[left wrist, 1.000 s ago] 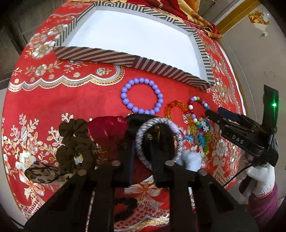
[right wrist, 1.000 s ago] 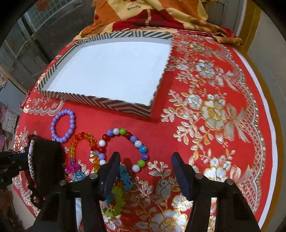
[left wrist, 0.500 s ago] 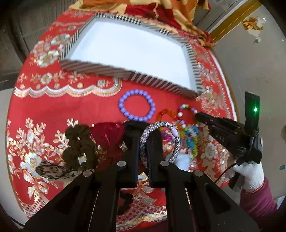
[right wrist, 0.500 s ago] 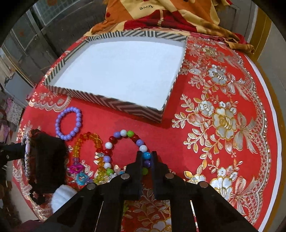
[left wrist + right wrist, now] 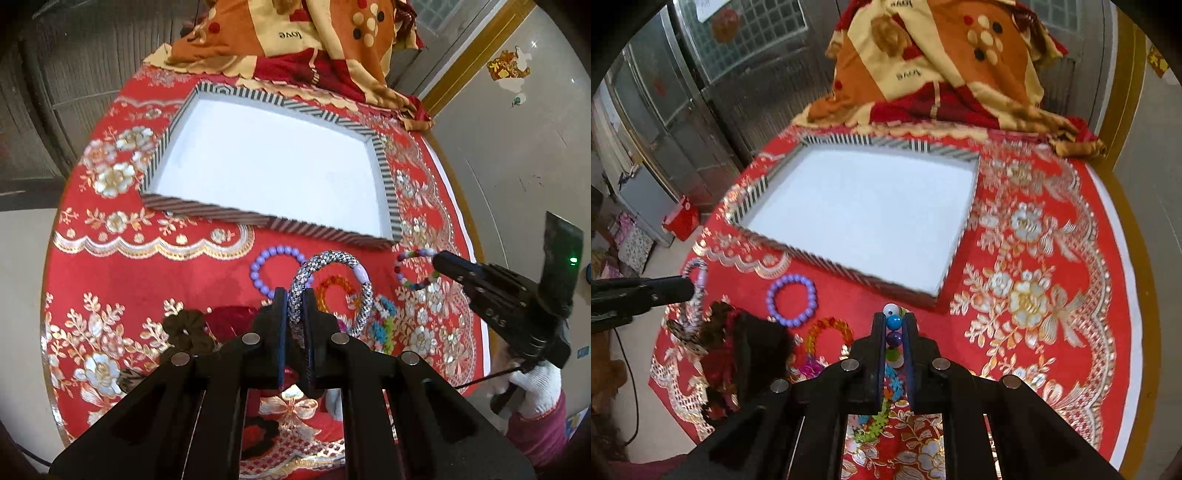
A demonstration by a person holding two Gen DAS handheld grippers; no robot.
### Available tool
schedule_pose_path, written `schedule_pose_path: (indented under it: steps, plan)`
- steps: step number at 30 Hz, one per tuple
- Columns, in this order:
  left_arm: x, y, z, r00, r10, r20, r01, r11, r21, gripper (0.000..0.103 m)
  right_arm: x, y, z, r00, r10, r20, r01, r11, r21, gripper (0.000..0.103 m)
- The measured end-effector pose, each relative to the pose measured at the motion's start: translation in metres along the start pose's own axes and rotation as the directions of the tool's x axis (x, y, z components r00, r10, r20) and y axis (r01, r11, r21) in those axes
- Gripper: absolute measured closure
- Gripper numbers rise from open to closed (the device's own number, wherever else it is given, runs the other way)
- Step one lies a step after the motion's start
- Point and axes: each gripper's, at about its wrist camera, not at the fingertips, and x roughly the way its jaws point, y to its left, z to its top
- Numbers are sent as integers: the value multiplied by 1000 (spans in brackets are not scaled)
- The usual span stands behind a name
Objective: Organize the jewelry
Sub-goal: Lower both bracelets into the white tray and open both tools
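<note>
- Two grippers, both clamped on bracelets, above a round table with a red floral cloth.
- left gripper: jaws closed on a silver braided bangle, pinched at its lower left arc; ring stands upright out of the fingers, lifted off the cloth, lilac bead at its right side.
- right gripper: jaws closed on a multicolour bead bracelet; white, blue and purple beads stacked between the fingers, white one poking past the tips. In the left wrist view the same bracelet hangs from the gripper tip, just off the tray's near right corner.
- striped tray with white floor sits mid-table, beyond both grippers.
- purple bead bracelet flat on the cloth, just in front of the tray's near edge.
- orange bead bracelet next to it, nearer the camera, partly behind the braided bangle in the left view.
- dark scrunchie and red scrunchie on the cloth left of the left gripper fingers.
- green/blue bead piece on the cloth right of the bangle.
- orange patterned blanket heaped at the far table edge.
- white gloved hand holds the right gripper handle.
</note>
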Motion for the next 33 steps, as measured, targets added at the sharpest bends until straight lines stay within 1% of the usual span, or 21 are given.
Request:
schedule_pose_path:
  steps: [7, 12, 18, 25, 33]
  plan:
    - [-5, 11, 22, 998, 52, 45, -51, 999, -17, 96, -15, 5, 21, 999, 10, 41, -10, 1000, -11, 95]
    - [-3, 23, 42, 991, 114, 72, -111, 993, -37, 96, -12, 13, 36, 998, 17, 54, -15, 999, -36, 95]
    - [9, 38, 65, 981, 177, 79, -173, 983, -56, 96, -2, 19, 58, 998, 27, 56, -25, 998, -50, 95]
    - [31, 51, 85, 972, 227, 53, -223, 972, -68, 96, 24, 34, 81, 998, 47, 30, -45, 995, -85, 95]
    - [66, 64, 106, 963, 271, 0, -270, 959, -87, 96, 71, 63, 103, 994, 103, -31, -106, 988, -110, 95]
